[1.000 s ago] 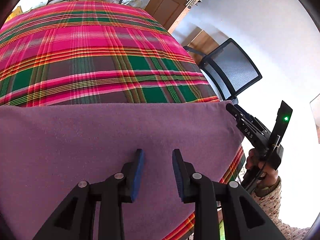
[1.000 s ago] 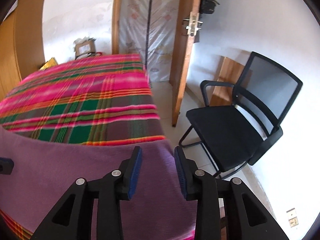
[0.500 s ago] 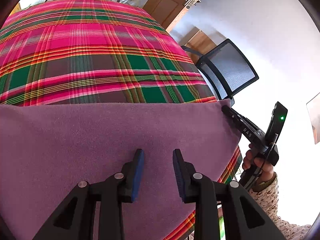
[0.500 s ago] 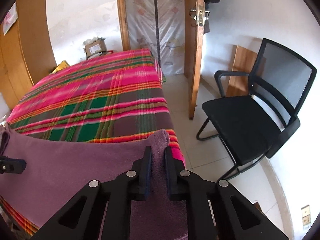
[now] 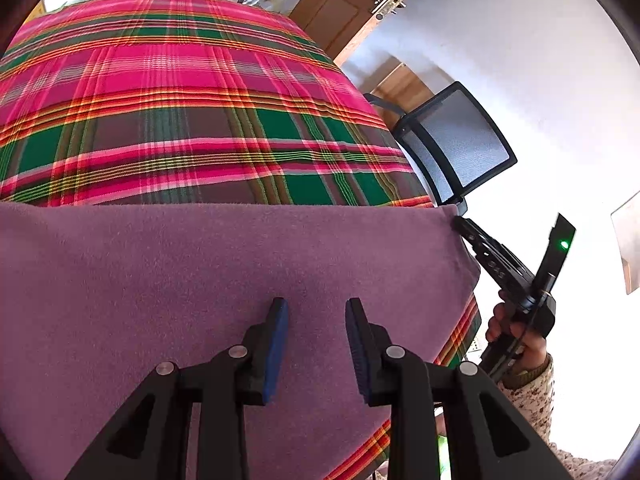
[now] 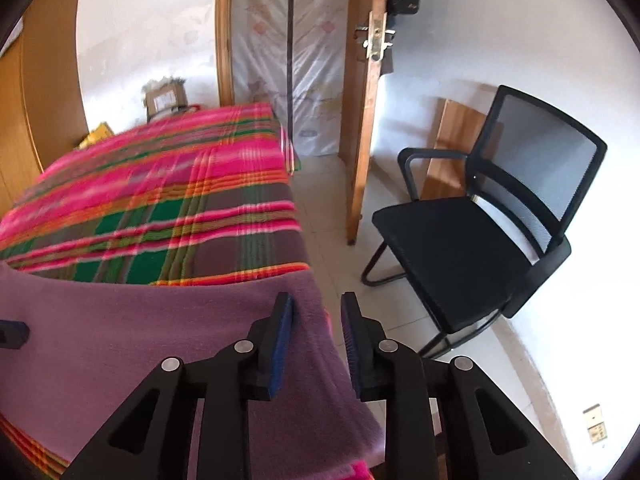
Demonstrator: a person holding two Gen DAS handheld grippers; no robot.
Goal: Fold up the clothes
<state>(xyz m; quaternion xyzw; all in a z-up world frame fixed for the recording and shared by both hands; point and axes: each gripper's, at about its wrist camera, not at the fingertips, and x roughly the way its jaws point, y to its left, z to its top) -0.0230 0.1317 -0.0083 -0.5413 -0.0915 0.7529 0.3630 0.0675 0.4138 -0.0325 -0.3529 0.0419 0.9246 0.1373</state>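
Purple cloth [image 5: 224,280] spread flat over the near end of the bed [image 5: 168,92], covering the plaid bedspread [image 6: 168,208] there; far edge of the cloth straight across the bed, with the plaid bare beyond it up to the far end; right-hand edge of the cloth at the bed's side edge, falling slightly over it in the right wrist view; a strip of plaid showing under the cloth's near corner.

Left gripper [image 5: 316,344] above the cloth, well in from its edges; jaws partway apart, nothing between the pads, cloth lying below them.

Right gripper [image 6: 316,340] over the cloth's right-hand edge at the side of the bed; jaws opening, partway apart; left pad over the cloth, right pad past the edge with floor behind it; no fabric pinched.

Beside the bed, a strip of bare tiled floor [image 6: 336,208]; past it a black mesh chair [image 6: 480,240], well apart from the bed; wooden door [image 6: 364,100] standing ajar by the bed's far corner; cardboard box [image 6: 164,100] near the far end of the bed.
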